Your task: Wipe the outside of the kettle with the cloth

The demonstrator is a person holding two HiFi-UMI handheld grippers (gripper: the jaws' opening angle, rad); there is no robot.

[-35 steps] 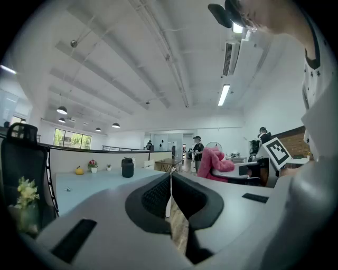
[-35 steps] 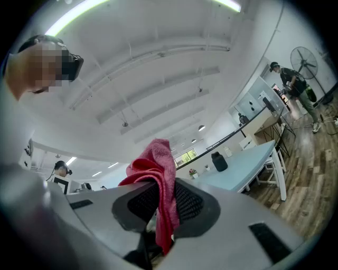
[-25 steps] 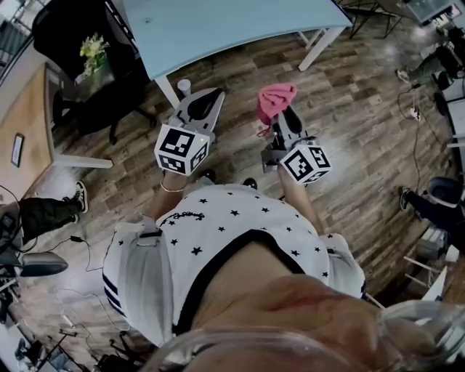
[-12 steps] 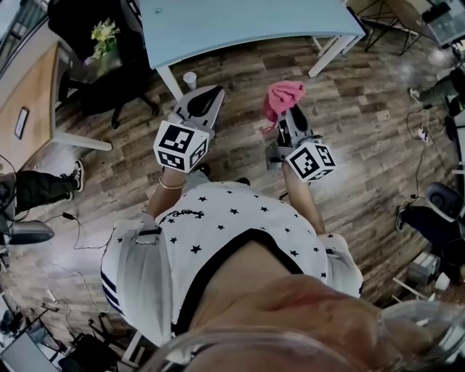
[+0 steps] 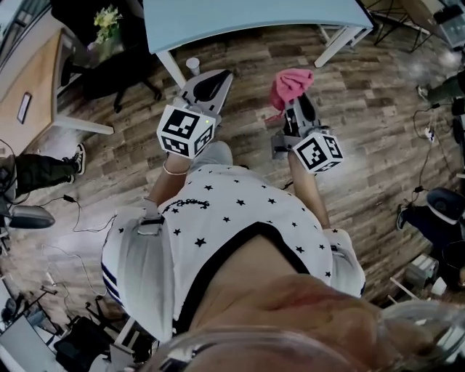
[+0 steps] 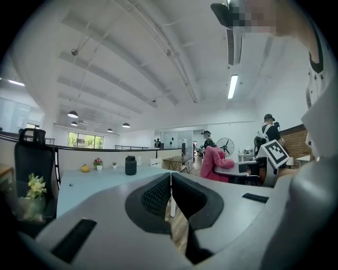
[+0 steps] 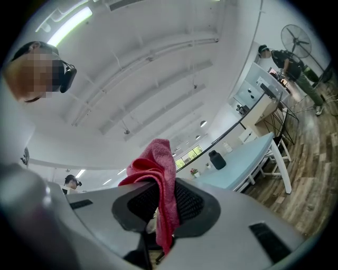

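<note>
Head view shows the pale blue table (image 5: pixel 247 18) sitting a little nearer than it did a second ago, with both grippers carried further toward it. The person appears to be walking up to the work, so wiping has not yet begun.

The right gripper (image 5: pixel 298 100) has its jaws closed on the pink cloth (image 5: pixel 290 83), as a second ago. In the right gripper view the cloth is pinched between the ribbed pads, with a bunch standing above them and a tail hanging below. The left gripper (image 5: pixel 218 81) has its jaws pressed together with nothing between them.

The kettle (image 6: pixel 130 165), a dark squat vessel, stands upright on the tabletop, far from both sets of fingers. In the left gripper view it lies ahead and slightly left of the closed jaws. In the right gripper view it lies ahead and to the right of the cloth. Head view does not show it.
</note>
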